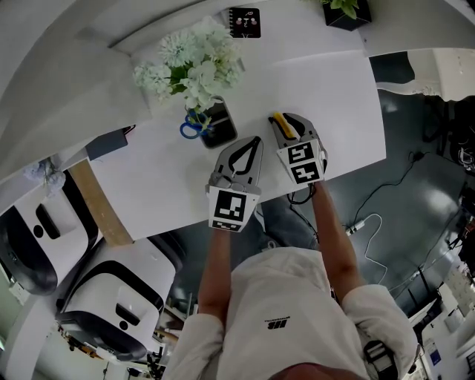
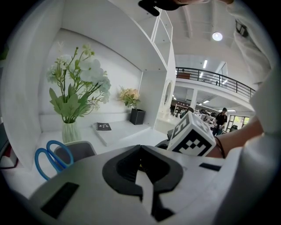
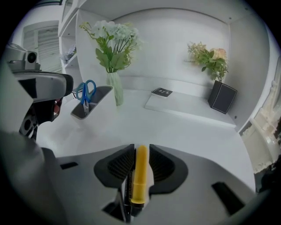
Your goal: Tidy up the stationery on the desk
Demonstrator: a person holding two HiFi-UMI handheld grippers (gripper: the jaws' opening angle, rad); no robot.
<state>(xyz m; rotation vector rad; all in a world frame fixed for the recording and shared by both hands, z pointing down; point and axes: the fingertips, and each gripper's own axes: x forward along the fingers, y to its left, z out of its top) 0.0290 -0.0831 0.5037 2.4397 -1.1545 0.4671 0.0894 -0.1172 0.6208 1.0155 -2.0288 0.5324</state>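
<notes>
My right gripper (image 1: 282,121) (image 3: 140,151) is shut on a yellow pen (image 3: 140,176), which lies lengthwise between its jaws; the pen's yellow end (image 1: 283,125) pokes out over the white desk (image 1: 334,96). My left gripper (image 1: 256,142) (image 2: 140,149) hovers just left of it, its jaws shut and holding nothing. A dark pen holder (image 1: 221,128) (image 3: 94,101) (image 2: 79,150) stands left of both grippers with blue-handled scissors (image 1: 191,128) (image 3: 87,91) (image 2: 52,156) in it.
A vase of white flowers (image 1: 193,67) (image 3: 115,88) stands right behind the pen holder. A small black notebook (image 1: 245,22) (image 3: 162,92) lies on a raised white ledge at the back. A black planter (image 1: 347,13) (image 3: 221,97) sits in the back right corner. White chairs (image 1: 111,297) stand by the desk's left side.
</notes>
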